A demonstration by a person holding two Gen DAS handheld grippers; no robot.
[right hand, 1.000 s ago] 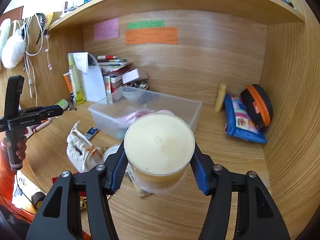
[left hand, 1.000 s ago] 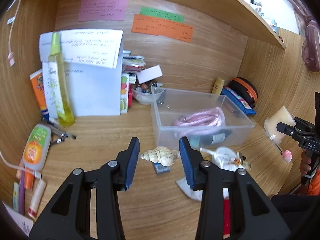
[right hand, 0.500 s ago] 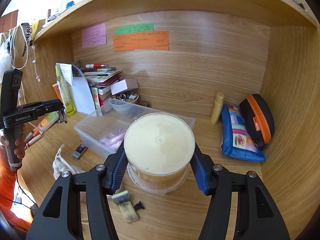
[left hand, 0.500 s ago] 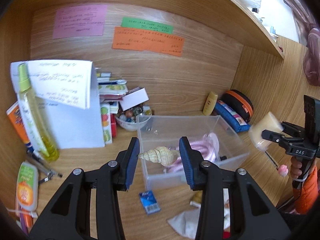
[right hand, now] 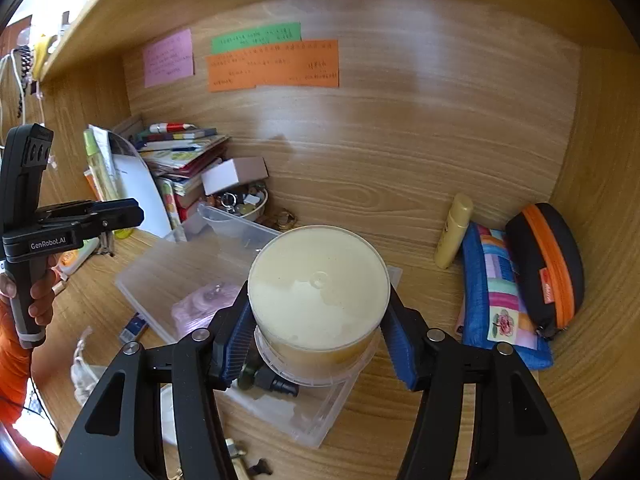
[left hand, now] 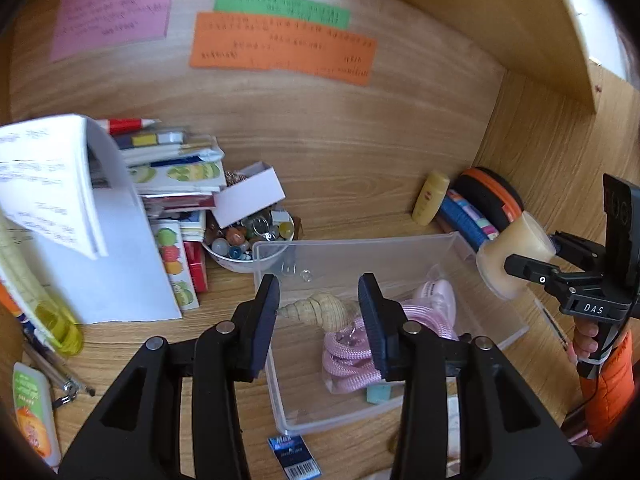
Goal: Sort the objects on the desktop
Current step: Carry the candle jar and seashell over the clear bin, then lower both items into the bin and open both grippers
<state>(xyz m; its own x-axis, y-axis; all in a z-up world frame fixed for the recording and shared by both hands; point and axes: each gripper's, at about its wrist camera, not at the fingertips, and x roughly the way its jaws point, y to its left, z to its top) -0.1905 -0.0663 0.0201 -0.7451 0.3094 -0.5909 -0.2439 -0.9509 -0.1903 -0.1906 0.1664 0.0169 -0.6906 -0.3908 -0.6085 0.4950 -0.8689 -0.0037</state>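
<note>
Seashell (left hand: 326, 311): gripped between the left claw's (left hand: 319, 312) pads, above the clear bin (left hand: 496, 320).
Candle jar (right hand: 319, 300): clamped in the right claw (right hand: 319, 340), over the bin's near right corner.
Bin contents: pink rope (left hand: 352, 356).
Table (left hand: 208, 360): bowl of marbles (left hand: 248, 246) behind the bin, yellow tube (right hand: 454, 230) and pouches (right hand: 500, 292) right.

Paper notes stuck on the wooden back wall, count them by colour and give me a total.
Pink paper note: 1
Green paper note: 1
Orange paper note: 1
Total: 3
</note>
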